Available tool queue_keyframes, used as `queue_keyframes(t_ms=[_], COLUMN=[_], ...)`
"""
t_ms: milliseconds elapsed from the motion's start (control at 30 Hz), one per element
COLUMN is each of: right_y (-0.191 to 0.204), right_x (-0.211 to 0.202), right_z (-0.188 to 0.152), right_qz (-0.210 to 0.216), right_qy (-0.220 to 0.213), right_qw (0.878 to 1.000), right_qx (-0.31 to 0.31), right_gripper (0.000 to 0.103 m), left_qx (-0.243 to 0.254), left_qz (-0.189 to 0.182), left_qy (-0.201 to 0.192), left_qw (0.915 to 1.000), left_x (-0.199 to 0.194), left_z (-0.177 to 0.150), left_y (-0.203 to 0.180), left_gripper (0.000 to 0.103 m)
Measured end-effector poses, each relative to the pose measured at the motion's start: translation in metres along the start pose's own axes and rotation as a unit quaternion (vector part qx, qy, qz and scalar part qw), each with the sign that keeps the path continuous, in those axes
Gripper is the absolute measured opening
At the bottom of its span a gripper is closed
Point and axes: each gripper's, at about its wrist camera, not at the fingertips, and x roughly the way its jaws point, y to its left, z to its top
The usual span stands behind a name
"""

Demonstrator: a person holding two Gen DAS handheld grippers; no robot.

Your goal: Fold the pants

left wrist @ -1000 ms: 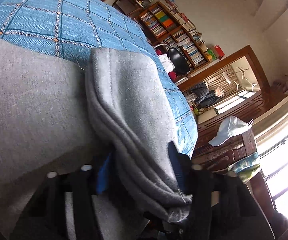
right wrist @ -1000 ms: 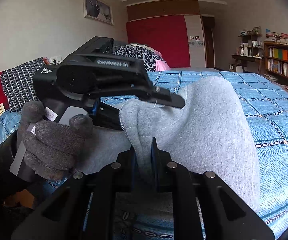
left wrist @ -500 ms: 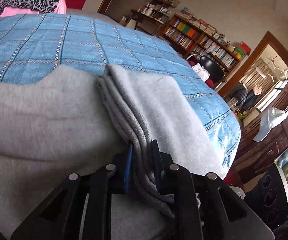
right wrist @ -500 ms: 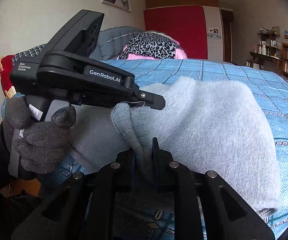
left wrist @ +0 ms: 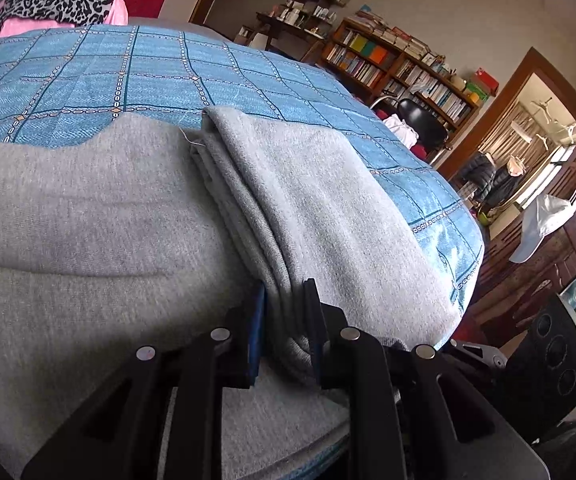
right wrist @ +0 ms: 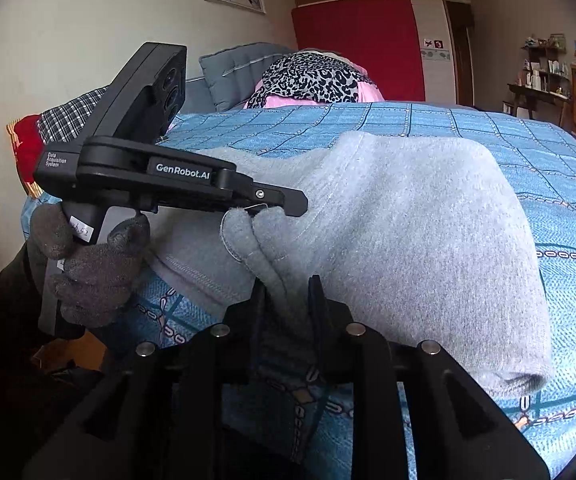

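Soft grey fleece pants [left wrist: 308, 208], folded in layered edges, lie on the blue checked bedspread [left wrist: 127, 72]. Left tongs [left wrist: 285, 320] pinch the fold; right tongs [right wrist: 285, 304] are opening around it.

Left gripper [right wrist: 283, 204]: matte black plastic body, white "GenRobot.AI" and "Data Acquisition System" lettering, small silver screw near tip, triple-lens camera block on top. Left hand [right wrist: 87, 264]: dark grey knit glove, black sleeve. Right gripper [right wrist: 285, 300]: black linkage arms, round silver pins.
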Motion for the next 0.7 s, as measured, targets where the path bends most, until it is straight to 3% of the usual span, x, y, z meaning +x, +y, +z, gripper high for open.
queue_keyframes(t_ms=[67,167,300,433,533,700], right_y=[-0.005,-0.014,-0.022,-0.035,-0.042,-0.048], right_x=[-0.012,-0.031,-0.047,-0.052,-0.044,-0.035], right_z=[-0.002,-0.005,-0.005,0.002,0.001,-0.007], right_qz=[0.007,0.008,-0.023,-0.056,-0.078,-0.094], right_qy=[-0.005,-0.018,-0.032,-0.053,-0.045,-0.029], right_qw=[1.0,0.999,0.998,0.995,0.993,0.992], right_qx=[0.014,0.028,0.039,0.064,0.073,0.076], right_gripper=[0.039,0.048,0.049,0.049,0.049,0.048], left_qx=[0.012,0.018,0.013,0.051,0.069,0.086], left_qz=[0.015,0.025,0.027,0.048,0.03,0.014], left_qy=[0.001,0.0,-0.007,-0.041,-0.053,-0.018], left_qw=[0.9998,0.9995,0.9995,0.9967,0.9958,0.996], left_x=[-0.001,-0.002,-0.012,-0.032,-0.037,-0.011], left_z=[-0.004,-0.007,-0.006,-0.002,0.003,-0.004], left_y=[-0.005,-0.004,-0.002,-0.021,-0.037,-0.049], left_gripper=[0.019,0.021,0.021,0.021,0.021,0.021])
